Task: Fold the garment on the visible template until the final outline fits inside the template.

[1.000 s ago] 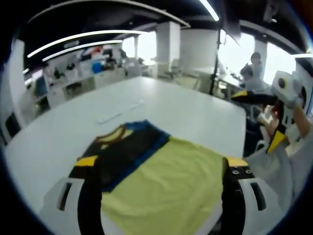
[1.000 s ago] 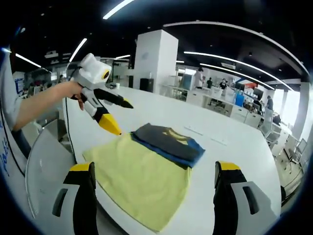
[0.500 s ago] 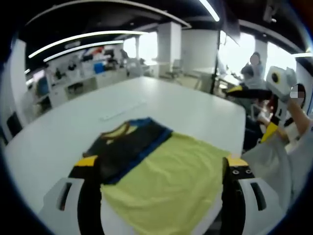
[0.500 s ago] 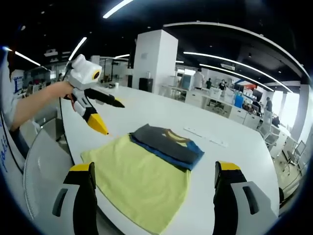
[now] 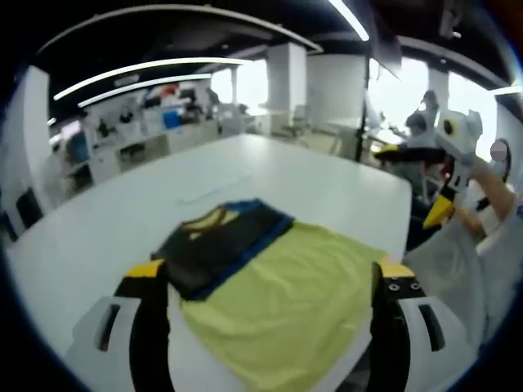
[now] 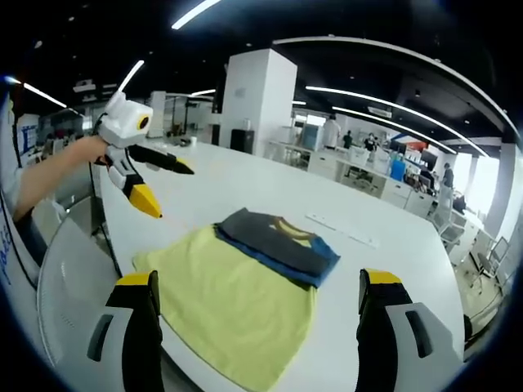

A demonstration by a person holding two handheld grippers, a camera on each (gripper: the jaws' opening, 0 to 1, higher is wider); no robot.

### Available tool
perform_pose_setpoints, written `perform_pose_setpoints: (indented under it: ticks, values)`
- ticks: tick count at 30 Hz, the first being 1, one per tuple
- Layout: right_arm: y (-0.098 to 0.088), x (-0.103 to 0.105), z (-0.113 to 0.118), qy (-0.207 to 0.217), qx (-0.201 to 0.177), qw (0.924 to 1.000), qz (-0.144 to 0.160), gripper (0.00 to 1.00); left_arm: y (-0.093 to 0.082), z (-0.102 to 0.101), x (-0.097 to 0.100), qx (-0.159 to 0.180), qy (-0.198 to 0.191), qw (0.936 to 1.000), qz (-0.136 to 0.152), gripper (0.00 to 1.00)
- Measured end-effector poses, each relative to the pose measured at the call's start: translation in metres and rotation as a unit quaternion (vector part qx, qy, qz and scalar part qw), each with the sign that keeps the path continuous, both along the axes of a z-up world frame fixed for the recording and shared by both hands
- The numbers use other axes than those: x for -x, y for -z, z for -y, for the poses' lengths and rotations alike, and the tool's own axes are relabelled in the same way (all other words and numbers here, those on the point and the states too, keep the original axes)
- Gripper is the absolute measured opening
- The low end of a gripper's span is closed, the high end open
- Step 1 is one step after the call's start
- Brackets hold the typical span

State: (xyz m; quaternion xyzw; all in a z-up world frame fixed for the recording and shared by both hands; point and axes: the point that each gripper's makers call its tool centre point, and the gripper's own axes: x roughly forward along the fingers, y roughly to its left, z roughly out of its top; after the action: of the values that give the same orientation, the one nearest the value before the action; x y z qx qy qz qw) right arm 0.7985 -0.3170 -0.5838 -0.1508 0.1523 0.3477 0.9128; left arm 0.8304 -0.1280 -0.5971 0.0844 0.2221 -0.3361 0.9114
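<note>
A folded dark garment (image 5: pixel 219 247) with a blue edge and a yellow collar lies on the far end of a flat yellow sheet (image 5: pixel 286 314) on the white table. My left gripper (image 5: pixel 270 269) hangs open above the sheet's near edge, holding nothing. In the right gripper view the same garment (image 6: pixel 278 241) rests on the yellow sheet (image 6: pixel 225 298), and my right gripper (image 6: pixel 257 279) is open and empty above it. Each gripper shows in the other's view, raised in the air with jaws apart: the right one (image 5: pixel 413 181) beyond the table edge, the left one (image 6: pixel 166 188) off the sheet's left corner.
A thin white strip (image 5: pixel 214 186) lies on the table (image 5: pixel 98 237) beyond the garment, also visible as a strip (image 6: pixel 339 229) in the right gripper view. A person's arm (image 6: pixel 49 175) holds the left gripper. Office desks, a pillar and people stand far behind.
The left gripper has drawn up and away from the yellow sheet's corner, and the right gripper has risen a little. Garment and sheet lie where they were.
</note>
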Motion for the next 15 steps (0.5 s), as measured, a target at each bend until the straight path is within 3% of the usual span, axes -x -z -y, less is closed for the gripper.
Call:
perform_pose_setpoints:
  ticks: [15]
  values:
    - [0.004,0.008,0.008,0.006,0.008,0.9999,-0.005,1.0,-0.001,-0.015,0.015,0.007,-0.016,0.9998,0.009,0.99]
